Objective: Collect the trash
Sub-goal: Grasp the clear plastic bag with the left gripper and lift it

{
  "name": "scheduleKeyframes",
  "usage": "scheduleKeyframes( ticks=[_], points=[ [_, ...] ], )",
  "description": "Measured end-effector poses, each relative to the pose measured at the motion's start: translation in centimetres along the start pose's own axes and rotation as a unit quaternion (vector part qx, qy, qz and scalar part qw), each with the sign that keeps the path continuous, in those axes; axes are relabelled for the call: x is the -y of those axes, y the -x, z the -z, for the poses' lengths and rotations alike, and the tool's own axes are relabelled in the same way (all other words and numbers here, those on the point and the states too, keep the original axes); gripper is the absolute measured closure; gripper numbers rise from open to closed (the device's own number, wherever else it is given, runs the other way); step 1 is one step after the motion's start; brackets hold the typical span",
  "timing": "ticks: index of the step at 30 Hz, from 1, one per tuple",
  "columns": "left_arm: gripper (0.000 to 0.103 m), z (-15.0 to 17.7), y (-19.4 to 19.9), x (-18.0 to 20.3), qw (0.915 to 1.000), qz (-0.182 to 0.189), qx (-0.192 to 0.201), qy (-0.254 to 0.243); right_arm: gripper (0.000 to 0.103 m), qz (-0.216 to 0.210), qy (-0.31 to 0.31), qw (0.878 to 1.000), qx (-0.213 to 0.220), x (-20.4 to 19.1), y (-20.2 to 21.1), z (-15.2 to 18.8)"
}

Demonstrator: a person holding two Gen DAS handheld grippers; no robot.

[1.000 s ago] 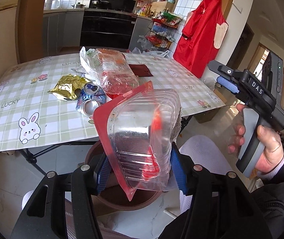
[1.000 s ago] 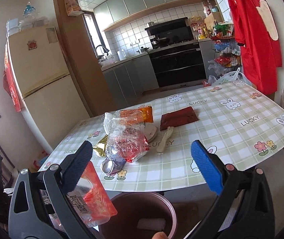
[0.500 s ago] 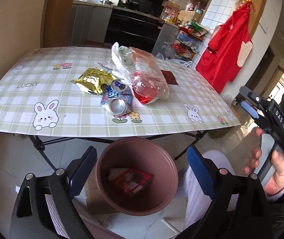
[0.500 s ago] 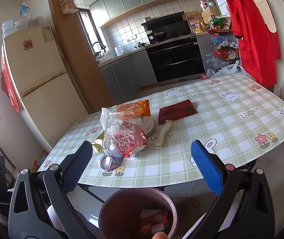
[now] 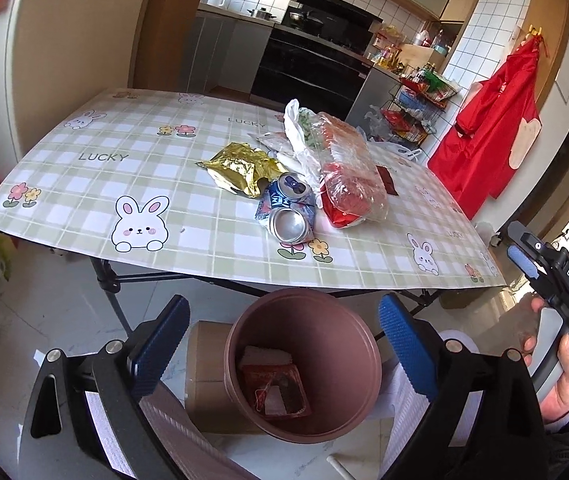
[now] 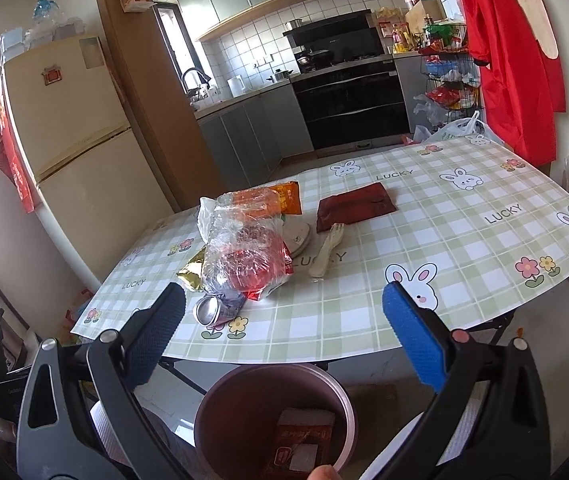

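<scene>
A brown round trash bin stands on the floor in front of the table; a clear tray with a red lid lies inside it. My left gripper is open and empty above the bin. My right gripper is open and empty, also over the bin. On the table lie a crushed blue can, a gold wrapper, a clear plastic bag with red packaging, a dark red packet and a pale plastic fork.
The table has a checked rabbit-print cloth. A cardboard box sits beside the bin. A fridge stands left, a kitchen counter and oven behind, a red apron hangs right.
My left gripper opened and let go of the clear tray with the red lid, which now lies in the bin. Both grippers pulled back a little.
</scene>
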State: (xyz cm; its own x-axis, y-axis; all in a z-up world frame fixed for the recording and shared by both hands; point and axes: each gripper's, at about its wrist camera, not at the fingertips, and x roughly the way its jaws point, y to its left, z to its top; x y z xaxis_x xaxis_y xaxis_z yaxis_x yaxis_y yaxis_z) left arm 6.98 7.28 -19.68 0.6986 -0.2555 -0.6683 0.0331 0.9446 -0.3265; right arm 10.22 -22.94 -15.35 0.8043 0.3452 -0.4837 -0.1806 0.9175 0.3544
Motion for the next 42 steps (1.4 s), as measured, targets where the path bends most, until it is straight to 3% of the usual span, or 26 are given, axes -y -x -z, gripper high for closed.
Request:
scheduleKeyframes(
  ticks=[7,12,15,19,22,27,30,35,39,42],
  points=[
    [0.010,-0.3,-1.4,-0.4,0.9999,0.008,-0.012,0.008,0.006,0.018,0.014,1.000,-0.013,0.4,-1.3,0.4],
    [0.011,-2.3,-3.5,0.7,0.9987,0.041,-0.016,0.026,0.006,0.034,0.031,0.999,-0.021,0.9,-2.5,0.3],
    [0.022,-4.4,-5.4,1.7,0.9960,0.076,-0.013,0.044,0.006,0.039,0.029,0.999,-0.024,1.6,-3.2,0.2],
    [0.027,-7.2,-8.8,3.7,0.9932,0.107,-0.013,0.044,0.006,0.045,0.023,0.998,-0.027,2.8,-4.4,0.0],
    [0.028,-8.8,-12.0,5.0,0.9928,0.109,-0.027,0.041,0.006,0.051,0.019,0.998,-0.034,3.7,-5.4,-0.2],
    [0.029,-10.4,-16.8,4.7,0.9891,0.109,-0.058,0.080,0.006,0.060,0.015,0.997,-0.043,5.0,-6.6,-0.3],
    [0.036,-10.8,-18.5,4.1,0.9877,0.097,-0.071,0.100,0.006,0.064,0.010,0.997,-0.049,5.8,-7.3,-0.3],
    [0.036,-11.1,-19.9,4.1,0.9852,0.105,-0.085,0.105,0.006,0.066,0.000,0.996,-0.060,6.6,-8.4,0.0],
    [0.059,-11.0,-20.5,4.7,0.9873,0.097,-0.094,0.082,0.006,0.061,0.004,0.996,-0.068,6.2,-9.1,0.1],
    [0.067,-11.1,-19.8,5.2,0.9881,0.105,-0.090,0.068,0.006,0.059,0.010,0.996,-0.067,5.8,-9.2,0.1]
  ],
)
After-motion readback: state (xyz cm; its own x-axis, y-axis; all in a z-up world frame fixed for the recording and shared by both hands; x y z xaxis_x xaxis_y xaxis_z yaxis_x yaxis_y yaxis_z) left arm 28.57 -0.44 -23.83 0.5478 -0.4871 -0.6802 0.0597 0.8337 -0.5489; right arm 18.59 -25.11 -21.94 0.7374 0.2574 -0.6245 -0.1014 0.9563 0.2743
